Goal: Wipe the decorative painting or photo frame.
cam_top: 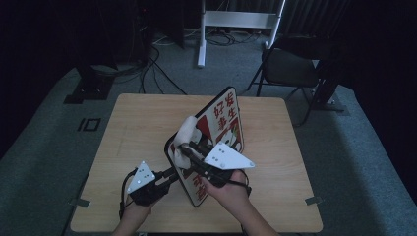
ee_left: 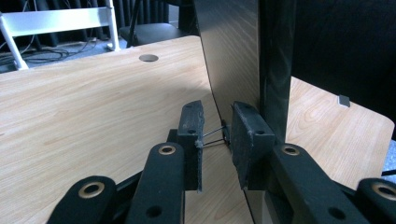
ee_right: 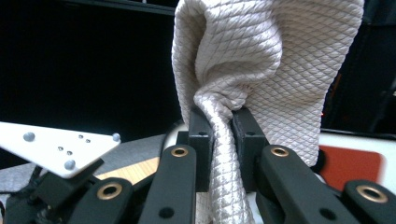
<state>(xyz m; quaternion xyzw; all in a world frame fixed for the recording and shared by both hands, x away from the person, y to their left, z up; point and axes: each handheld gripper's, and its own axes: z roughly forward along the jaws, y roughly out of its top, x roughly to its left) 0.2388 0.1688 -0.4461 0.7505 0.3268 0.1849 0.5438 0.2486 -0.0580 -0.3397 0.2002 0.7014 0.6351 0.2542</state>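
Observation:
A white sign board [cam_top: 226, 118] with red characters and a dark rim stands tilted on edge on the wooden table [cam_top: 137, 123]. My left gripper [cam_top: 172, 173] is at its lower left edge. In the left gripper view its pads [ee_left: 217, 135] are nearly together about the edge of the board's dark back [ee_left: 233, 56], with a thin wire between them. My right gripper [cam_top: 186, 147] is shut on a white quilted cloth [cam_top: 189, 130] held against the board's face. The cloth [ee_right: 271, 60] bunches up out of the pinched pads [ee_right: 222, 126].
A black chair [cam_top: 290, 66] stands beyond the table's far right corner. A white metal frame [cam_top: 236, 19] and loose cables lie on the floor behind. The table top has a round hole [ee_left: 148, 58]. The left gripper's grey plate [ee_right: 60, 144] sits low left in the right gripper view.

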